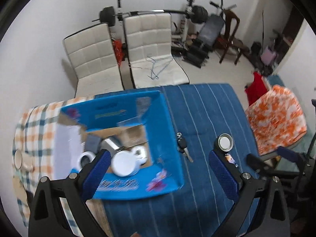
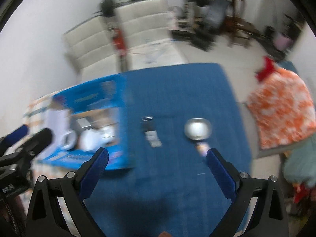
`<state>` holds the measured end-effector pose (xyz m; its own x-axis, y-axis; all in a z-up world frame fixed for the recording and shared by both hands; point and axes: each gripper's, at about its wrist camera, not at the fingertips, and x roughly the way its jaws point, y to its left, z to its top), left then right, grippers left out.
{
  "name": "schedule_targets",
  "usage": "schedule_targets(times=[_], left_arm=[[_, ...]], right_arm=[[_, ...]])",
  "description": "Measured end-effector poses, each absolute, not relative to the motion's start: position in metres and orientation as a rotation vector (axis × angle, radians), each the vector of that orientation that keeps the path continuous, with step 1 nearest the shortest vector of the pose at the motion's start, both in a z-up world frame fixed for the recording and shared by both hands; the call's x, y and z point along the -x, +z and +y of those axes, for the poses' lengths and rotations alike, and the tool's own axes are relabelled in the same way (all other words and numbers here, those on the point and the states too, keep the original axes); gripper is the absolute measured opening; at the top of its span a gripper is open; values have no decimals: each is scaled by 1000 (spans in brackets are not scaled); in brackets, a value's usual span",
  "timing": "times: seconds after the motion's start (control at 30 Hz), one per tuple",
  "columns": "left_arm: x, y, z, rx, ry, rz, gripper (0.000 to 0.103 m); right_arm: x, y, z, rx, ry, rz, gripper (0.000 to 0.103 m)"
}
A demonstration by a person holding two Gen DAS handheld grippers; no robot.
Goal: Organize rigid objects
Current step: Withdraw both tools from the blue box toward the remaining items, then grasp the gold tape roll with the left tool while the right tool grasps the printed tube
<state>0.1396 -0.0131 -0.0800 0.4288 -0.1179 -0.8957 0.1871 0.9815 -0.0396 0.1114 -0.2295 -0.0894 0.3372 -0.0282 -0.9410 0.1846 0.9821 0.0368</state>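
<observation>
box, blue cardboard, open top, sits on the left part of the table, partly over a checked cloth at the far left edge. table is covered in a blue striped cloth. the box already holds several things: a white mug near the front wall, a second white mug to its left, a metal cup or tin behind them, plus something grey i can't name. so most of the sorting looks done, as a judgement.

left on the table, right of the box: a can with its shiny round end facing the camera, well right of the box, and a key with a black head lying just beside the box's right wall, not touching it as far as i can tell. the right wrist view shows the same two, can and key, both blurred. a small cup-like thing sits on the checked cloth far left, unclear if it counts.

left gripper hangs above the box's near right corner, jaws wide apart, nothing between them. right gripper is over bare cloth near the can and key, jaws wide apart too, empty.

guess: two items to go, can and key, then done. key is flat and thin, likely the harder pick.
</observation>
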Motion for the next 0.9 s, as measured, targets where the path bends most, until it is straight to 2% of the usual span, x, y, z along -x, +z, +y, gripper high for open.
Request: schedule_targets(times=[0.17, 0.33, 0.47, 0.53, 0.6, 0.67, 0.7, 0.9], left_arm=[[-173, -156, -83, -146, -186, 1219, 102], [-181, -207, -124, -252, -178, 1286, 102], [-180, -226, -133, -294, -158, 1328, 102], [-178, -231, -137, -309, -152, 1340, 101], [-176, -233, -141, -326, -146, 1346, 101], [-181, -235, -144, -319, -152, 1348, 102], [-182, -236, -147, -310, -155, 1349, 102], [-202, -259, -174, -209, -244, 1432, 101]], right_arm=[[-132, -191, -323, -240, -243, 1397, 101], [-137, -274, -355, -278, -228, 1527, 99], [-138, -315, -352, -317, -183, 1575, 84], [-137, -325, -347, -290, -186, 1577, 80], [-136, -323, -336, -202, -206, 1522, 68], [-135, -319, -341, -211, -229, 1500, 32], [-134, -319, -347, -232, -248, 1502, 27], [-129, -321, -399, -413, -326, 1511, 27]])
